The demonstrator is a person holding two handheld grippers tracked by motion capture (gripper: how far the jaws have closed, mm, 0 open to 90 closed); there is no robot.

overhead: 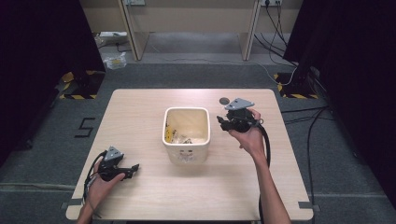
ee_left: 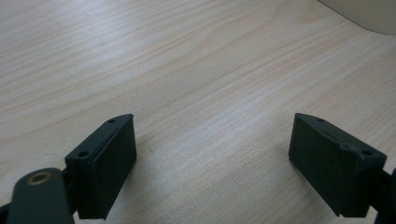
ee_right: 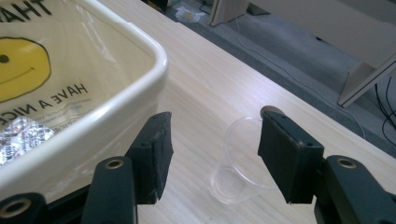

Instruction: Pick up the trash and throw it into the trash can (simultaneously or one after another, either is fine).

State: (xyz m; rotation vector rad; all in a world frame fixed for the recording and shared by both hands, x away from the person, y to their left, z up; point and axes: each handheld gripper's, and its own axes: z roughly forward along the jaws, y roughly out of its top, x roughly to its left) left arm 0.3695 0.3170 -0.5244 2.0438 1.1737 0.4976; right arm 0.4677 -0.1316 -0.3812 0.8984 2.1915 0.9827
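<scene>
Right now you stand at the near edge of a pale wooden worktop (overhead: 140,196), a hand-held gripper in each hand. At the centre sits a cream bin (overhead: 186,140), its rim a rounded square, lined with a smiley-face bag (ee_right: 28,70). A few bits of waste, among them what looks like a foil blister pack (ee_right: 21,135), already lie in the bottom.

Your right hand-held gripper (ee_right: 212,156) hovers at about three o'clock from the bin, just beside its wall. Its jaws stand moderately wide, with nothing pressed between the pads. Seen along those jaws, a clear plastic cup (ee_right: 238,163) rests on the worktop just beyond the bin's corner, mouth tilted toward the camera, so it may be lying on its side. The cup sits in the gap between the jaws but farther off, apart from both pads.

Your left hand-held gripper (overhead: 133,169) rests low at about seven o'clock from the bin, well apart from it, jaws wide over bare wood.

As a judgement: some rubbish is already binned, and the cup is the next piece. Reaching, closing, lifting and dropping it in are all left.
</scene>
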